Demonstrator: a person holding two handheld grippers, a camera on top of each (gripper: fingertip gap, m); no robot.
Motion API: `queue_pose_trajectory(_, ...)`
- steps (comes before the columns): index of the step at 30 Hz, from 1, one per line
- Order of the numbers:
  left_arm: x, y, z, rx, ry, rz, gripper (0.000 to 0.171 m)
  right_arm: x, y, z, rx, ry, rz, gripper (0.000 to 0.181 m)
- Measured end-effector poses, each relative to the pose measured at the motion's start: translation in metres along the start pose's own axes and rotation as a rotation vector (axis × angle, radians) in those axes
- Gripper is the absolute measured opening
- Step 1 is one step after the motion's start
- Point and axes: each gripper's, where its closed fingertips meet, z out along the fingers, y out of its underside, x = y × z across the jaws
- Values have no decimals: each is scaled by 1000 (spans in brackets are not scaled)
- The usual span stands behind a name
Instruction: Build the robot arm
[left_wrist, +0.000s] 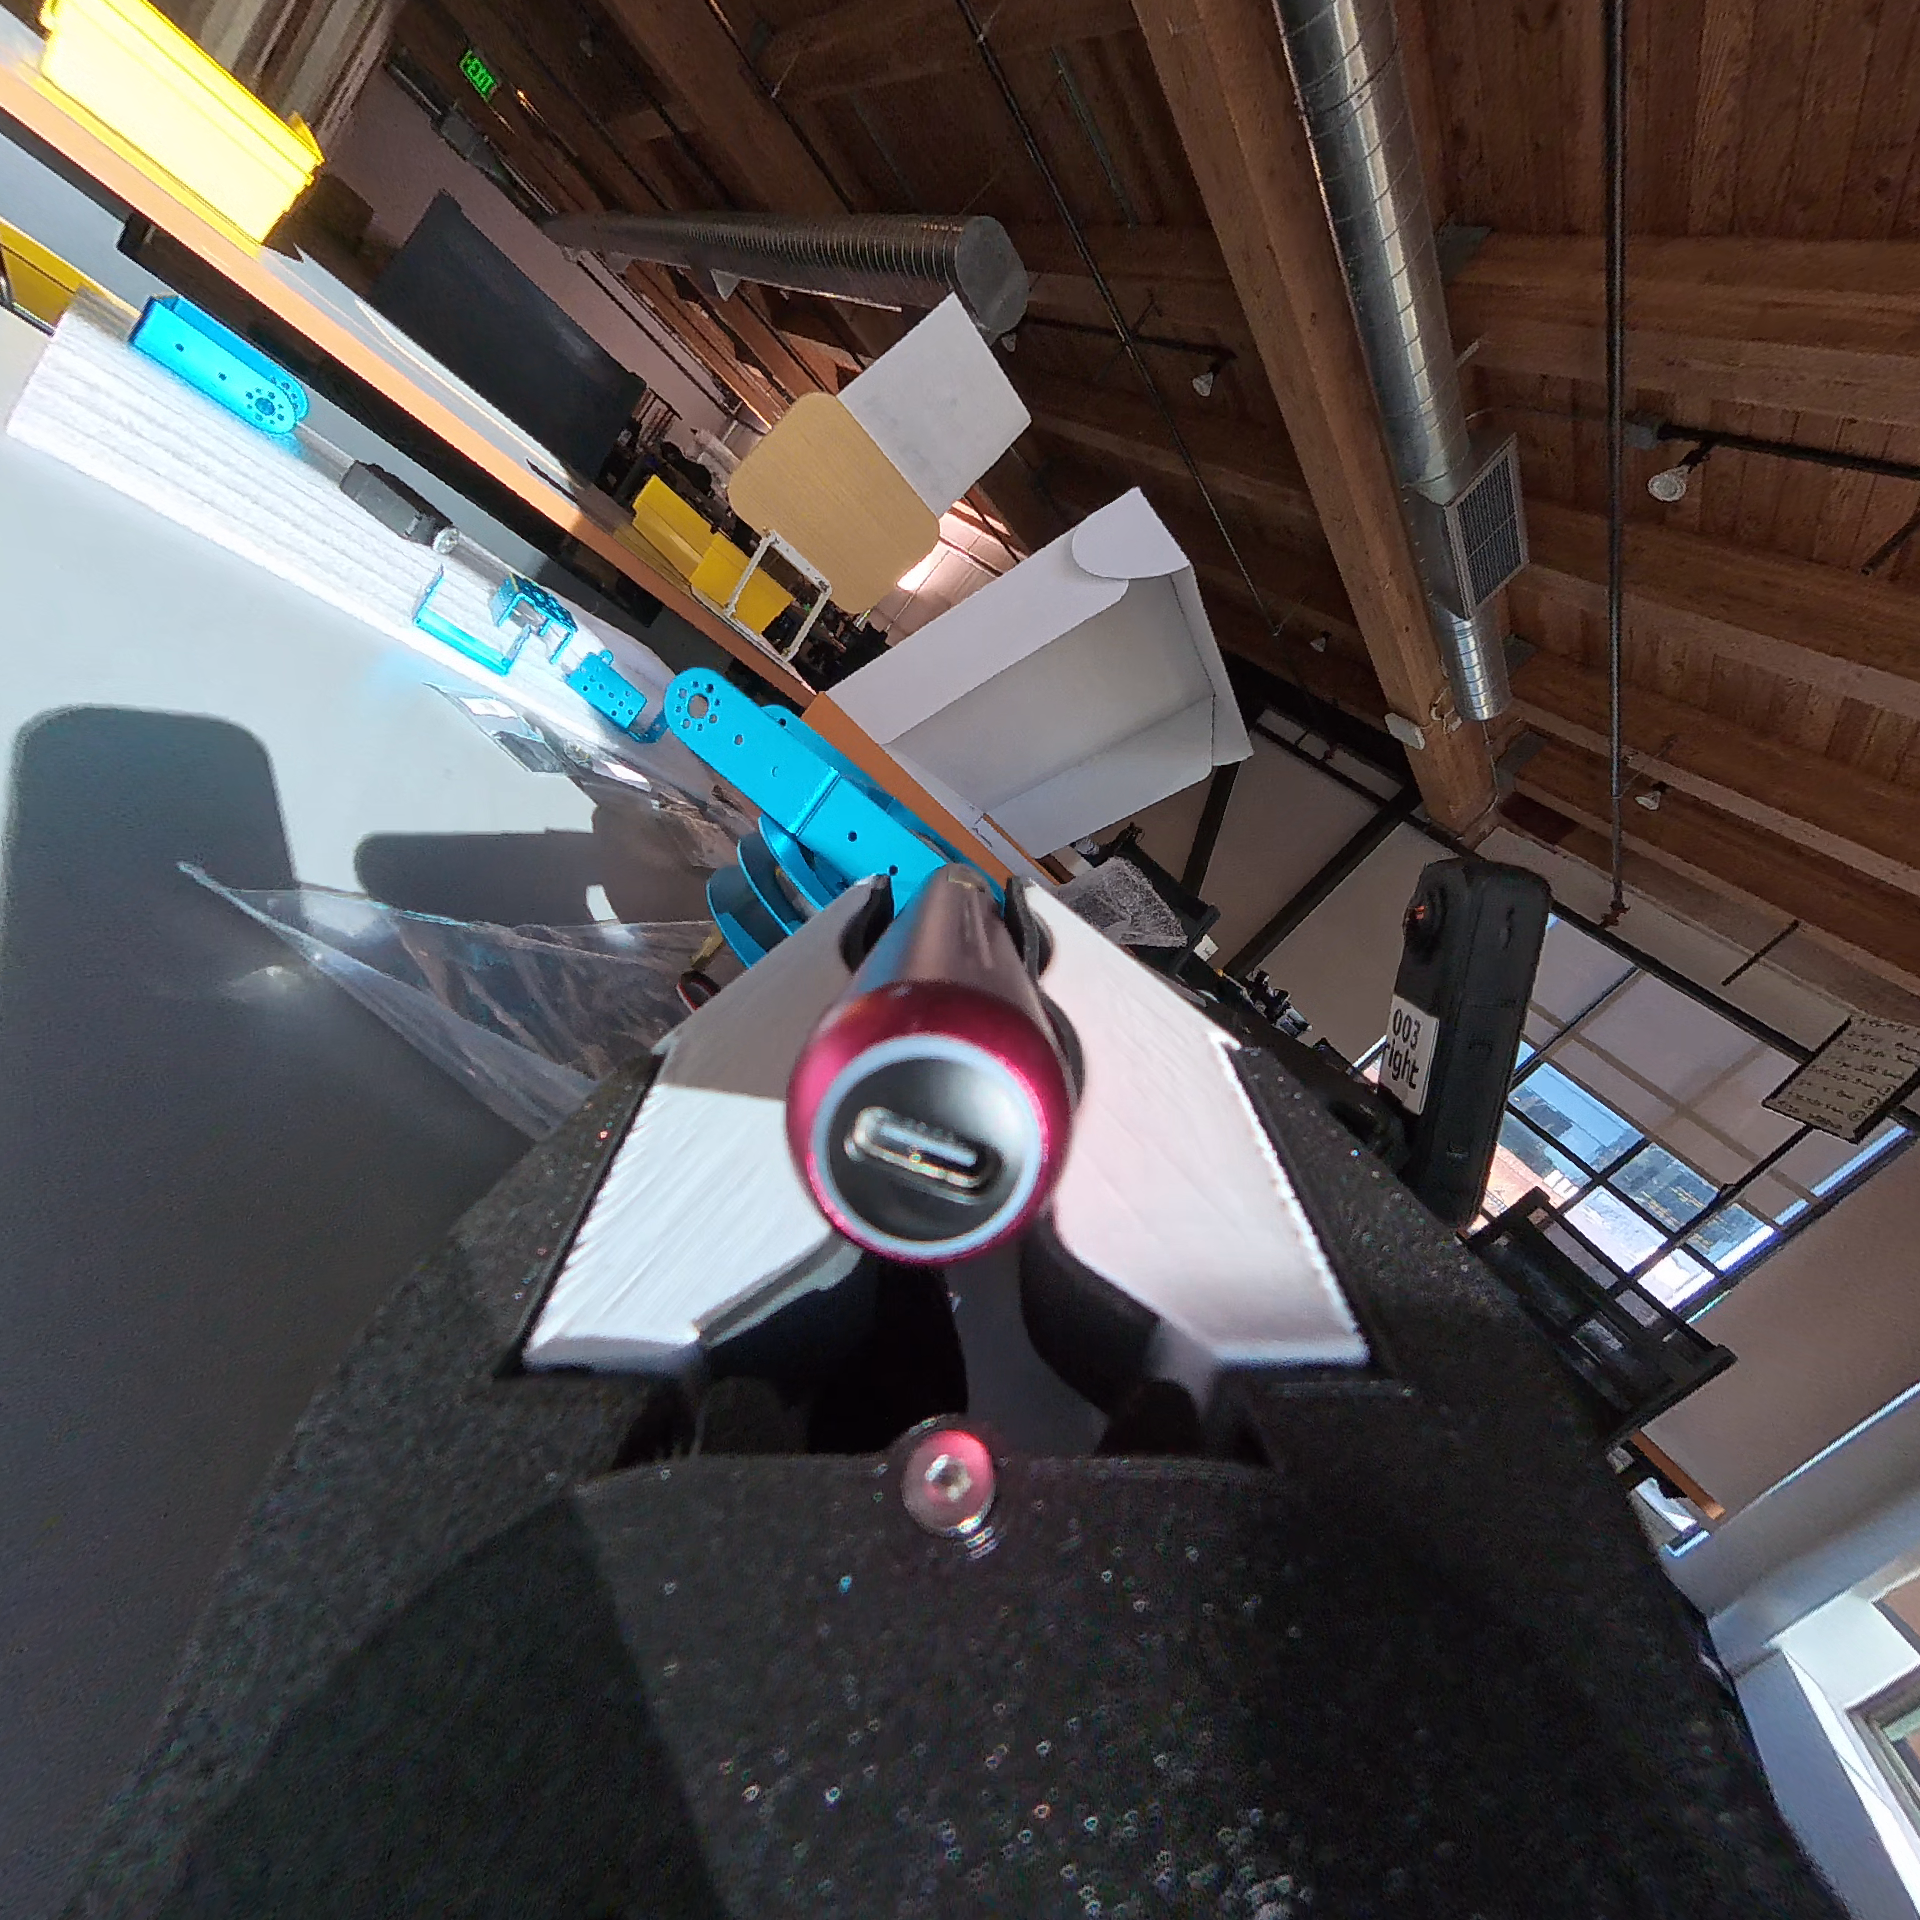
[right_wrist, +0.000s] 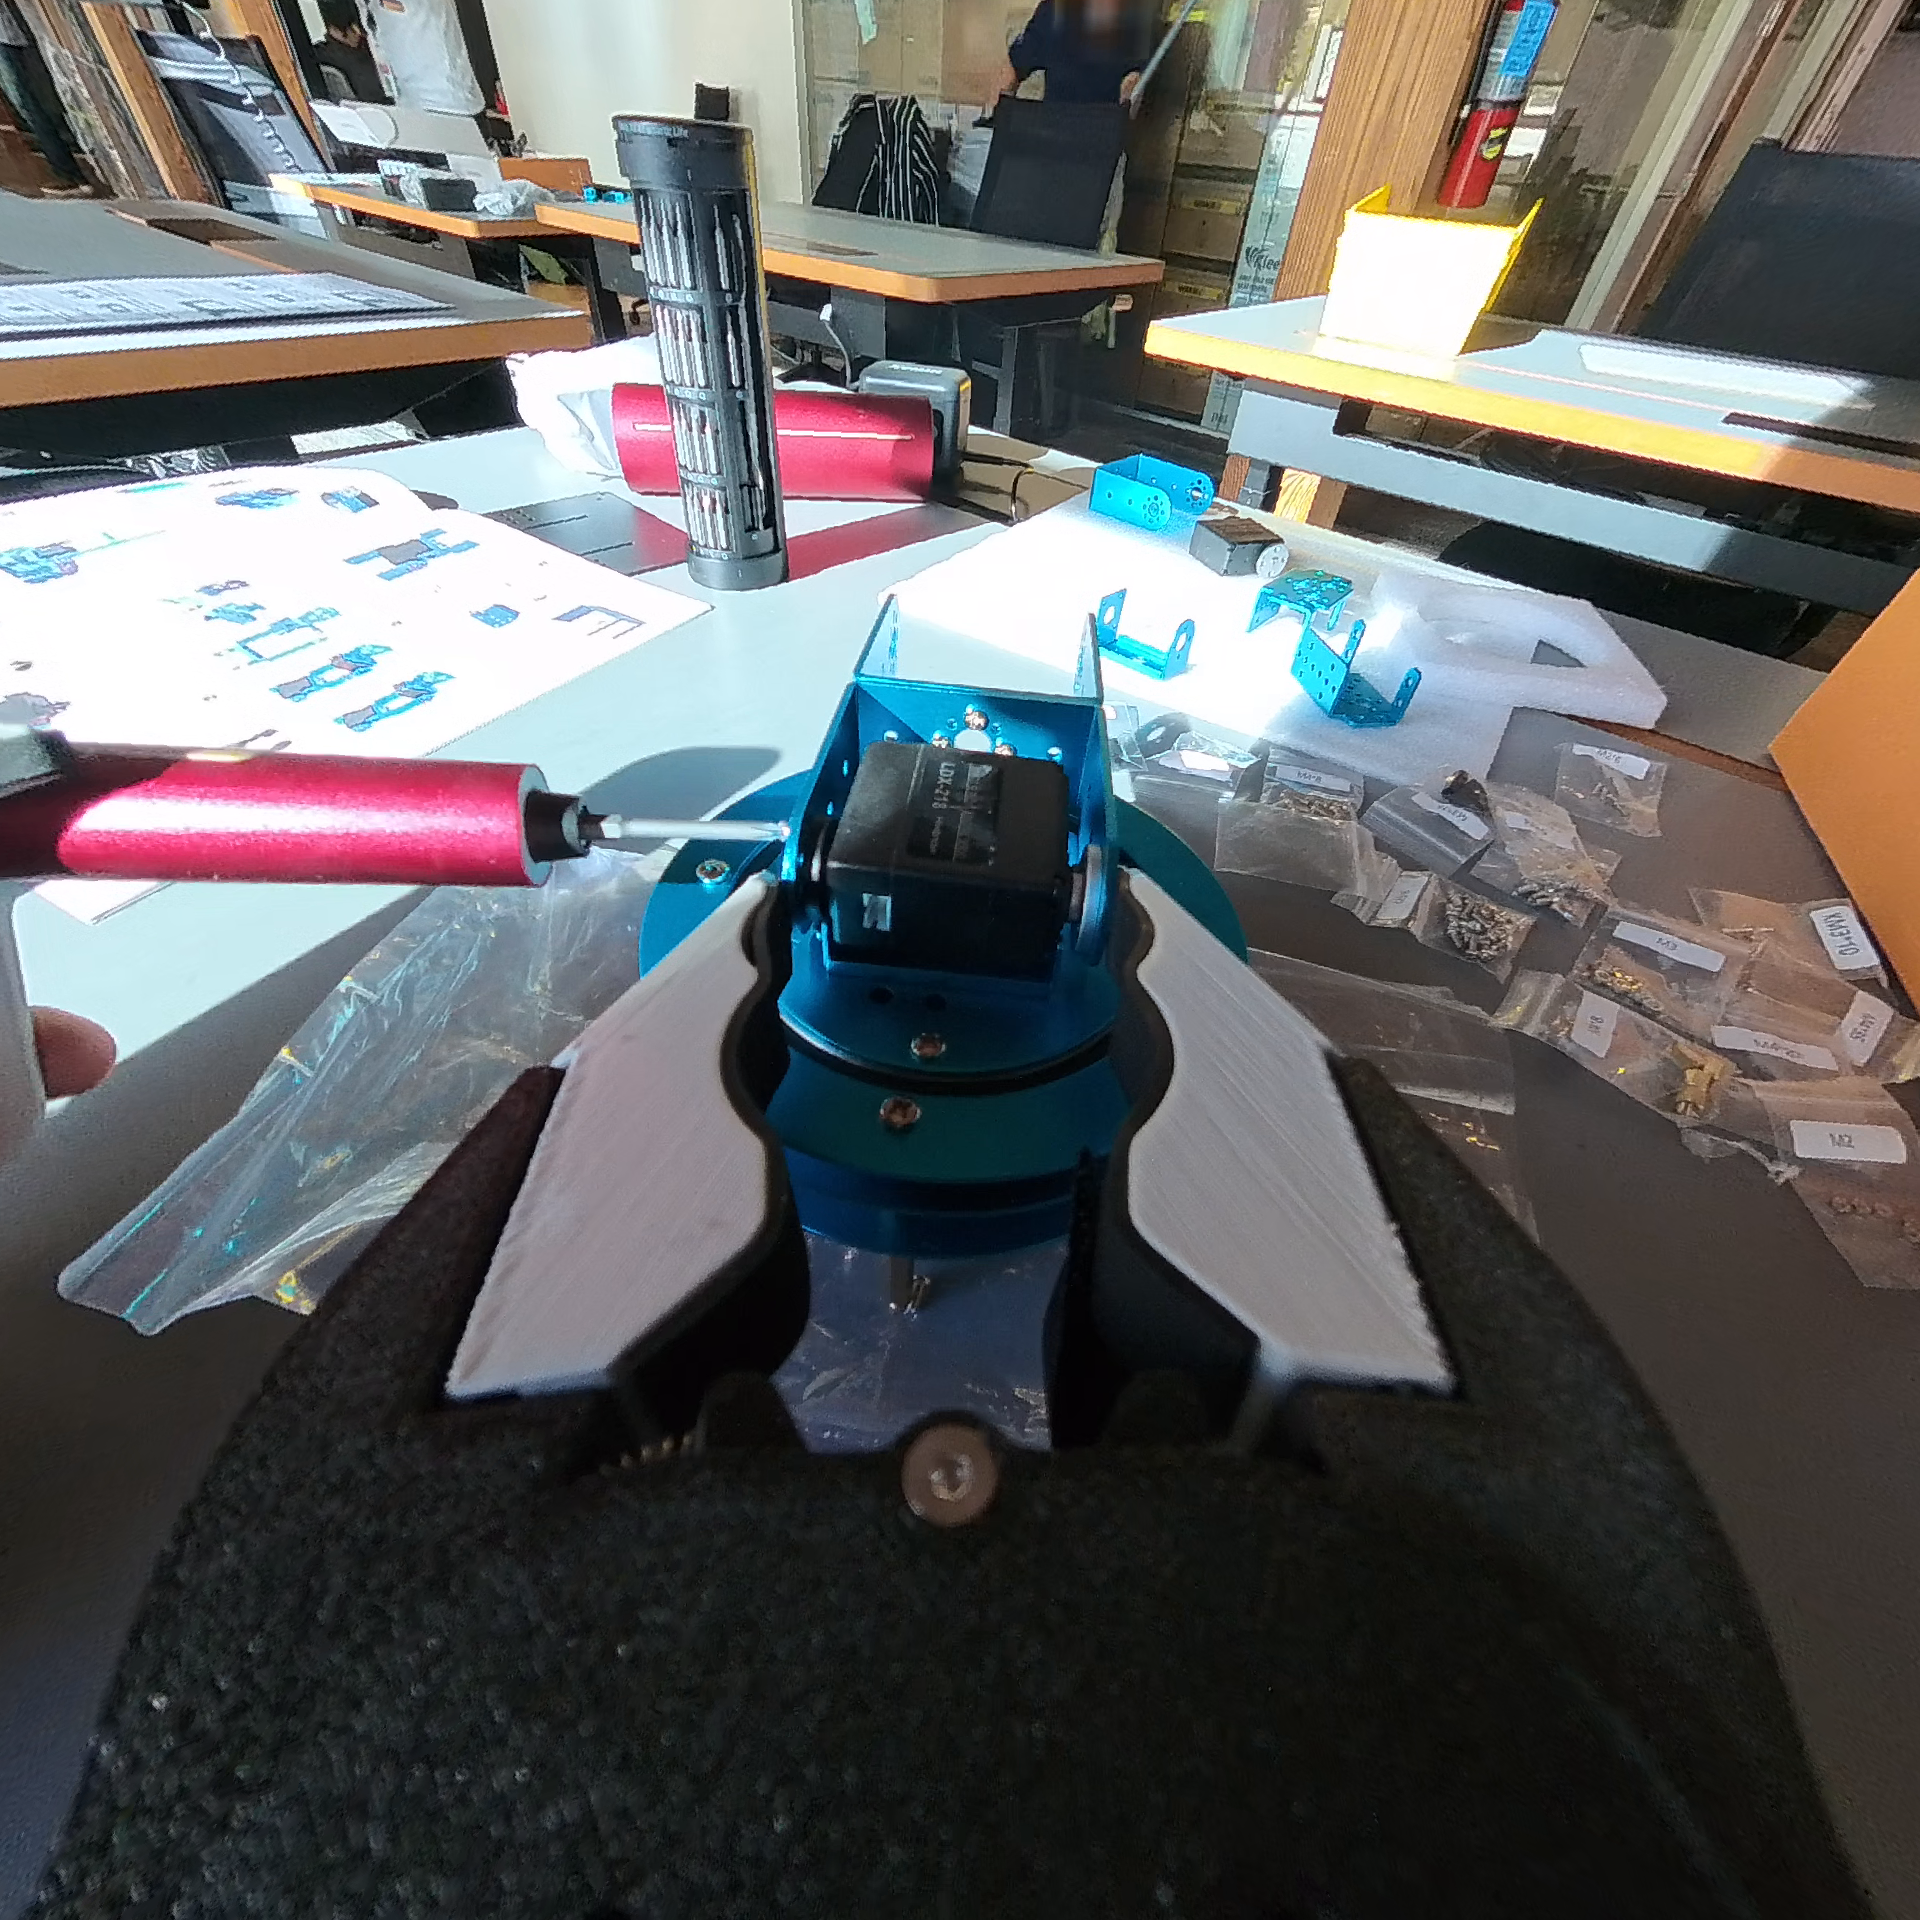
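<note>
Clamping a red screwdriver (left_wrist: 935, 1081), its tip meets the blue bracket (right_wrist: 971, 727).

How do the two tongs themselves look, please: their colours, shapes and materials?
Both tongs, left and right, have two white ribbed fingers with wavy black inner pads. They sit on a black, speckled, grainy body with one silver screw in its middle.
</note>
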Motion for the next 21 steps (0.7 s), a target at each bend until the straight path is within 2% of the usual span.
queue_pose_trajectory(12,-1,-2,2,-13,13,20,20,0,0,0,0,-1,-1,60)
queue_pose_trajectory(21,2,2,2,-101,38,79,20,0,0,0,-5,-6,-6,60)
